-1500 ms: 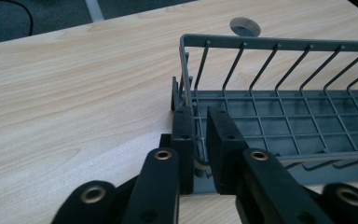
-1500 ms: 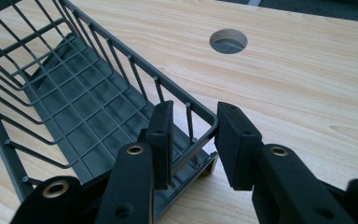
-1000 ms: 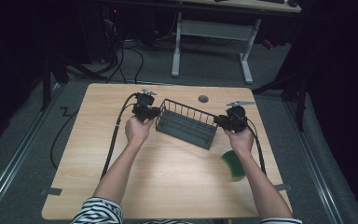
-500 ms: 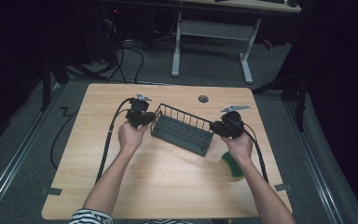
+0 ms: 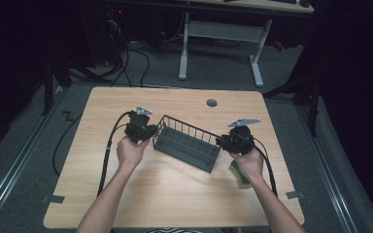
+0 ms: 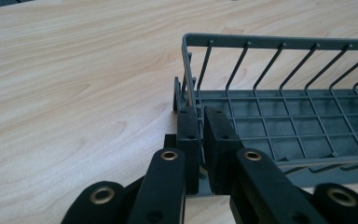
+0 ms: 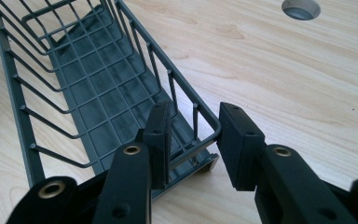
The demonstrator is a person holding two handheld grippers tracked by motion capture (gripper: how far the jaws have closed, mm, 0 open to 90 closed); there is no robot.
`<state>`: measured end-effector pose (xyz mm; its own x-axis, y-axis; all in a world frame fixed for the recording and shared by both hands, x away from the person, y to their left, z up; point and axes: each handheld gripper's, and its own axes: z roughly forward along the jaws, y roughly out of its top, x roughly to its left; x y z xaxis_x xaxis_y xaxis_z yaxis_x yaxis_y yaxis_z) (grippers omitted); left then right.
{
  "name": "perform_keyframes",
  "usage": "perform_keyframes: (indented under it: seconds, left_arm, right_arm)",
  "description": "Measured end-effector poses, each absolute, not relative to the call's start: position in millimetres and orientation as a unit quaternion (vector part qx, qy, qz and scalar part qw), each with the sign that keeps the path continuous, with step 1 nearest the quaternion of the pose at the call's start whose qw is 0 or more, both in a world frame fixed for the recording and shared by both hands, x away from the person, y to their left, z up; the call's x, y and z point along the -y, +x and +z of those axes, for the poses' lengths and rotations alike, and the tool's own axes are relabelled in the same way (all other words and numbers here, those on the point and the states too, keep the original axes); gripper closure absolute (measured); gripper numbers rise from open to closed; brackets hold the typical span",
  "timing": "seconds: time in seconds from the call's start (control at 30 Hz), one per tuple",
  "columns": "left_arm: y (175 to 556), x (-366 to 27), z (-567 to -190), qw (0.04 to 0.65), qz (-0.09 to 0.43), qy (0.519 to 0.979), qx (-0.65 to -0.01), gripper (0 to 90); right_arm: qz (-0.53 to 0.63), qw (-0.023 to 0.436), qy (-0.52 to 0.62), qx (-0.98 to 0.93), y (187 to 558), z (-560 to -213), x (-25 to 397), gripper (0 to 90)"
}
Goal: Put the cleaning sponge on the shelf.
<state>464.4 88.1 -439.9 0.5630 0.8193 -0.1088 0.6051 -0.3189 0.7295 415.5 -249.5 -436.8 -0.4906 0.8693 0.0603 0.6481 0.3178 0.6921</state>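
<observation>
Shifted leftward, wire basket point(image 5: 187, 143) spans left gripper point(image 6: 199, 140), seemingly clamped, and right gripper point(image 7: 193, 140).

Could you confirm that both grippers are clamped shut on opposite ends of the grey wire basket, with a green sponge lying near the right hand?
Not quite: the left gripper is clamped on the wire basket, but the right gripper view shows the right gripper open, its jaws straddling the end corner with a gap. The green sponge does lie near the right hand.
</observation>
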Motion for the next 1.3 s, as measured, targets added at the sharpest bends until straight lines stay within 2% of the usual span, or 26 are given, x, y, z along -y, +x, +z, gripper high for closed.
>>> perform_keyframes:
  seconds: [0.3, 0.37, 0.43, 0.5, 0.57, 0.67, 0.97, 1.07, 1.3]
  left_arm:
    - [447, -99, -441, 0.385, 0.139, 0.795, -0.449, 85.1]
    - [445, -103, -442, 0.399, 0.134, 0.787, -0.451, 82.4]
    - [445, -105, -442, 0.408, 0.131, 0.781, -0.453, 65.4]
    - [442, -112, -439, 0.427, 0.14, 0.767, -0.457, 53.9]
    - [440, -117, -437, 0.436, 0.144, 0.761, -0.458, 46.5]
    - [434, -126, -437, 0.453, 0.147, 0.75, -0.459, 39.1]
    - [419, -148, -445, 0.47, 0.158, 0.729, -0.472, 36.7]
    - [412, -161, -452, 0.465, 0.165, 0.725, -0.481, 36.8]
    - [396, -179, -474, 0.442, 0.182, 0.723, -0.5, 36.3]
  right_arm:
    - [0.344, 0.158, 0.466, -0.8, 403, -438, 245, 65.4]
    - [0.348, 0.151, 0.464, -0.8, 404, -438, 245, 60.1]
    - [0.348, 0.148, 0.468, -0.799, 405, -440, 245, 48.0]
    - [0.363, 0.144, 0.475, -0.789, 404, -440, 248, 42.4]
    - [0.388, 0.137, 0.478, -0.776, 403, -438, 252, 38.0]
    - [0.412, 0.155, 0.489, -0.753, 397, -435, 262, 34.7]
    - [0.425, 0.177, 0.501, -0.733, 389, -427, 284, 36.9]
    - [0.431, 0.201, 0.496, -0.726, 384, -431, 293, 37.2]
    - [0.414, 0.194, 0.513, -0.727, 370, -444, 311, 38.3]
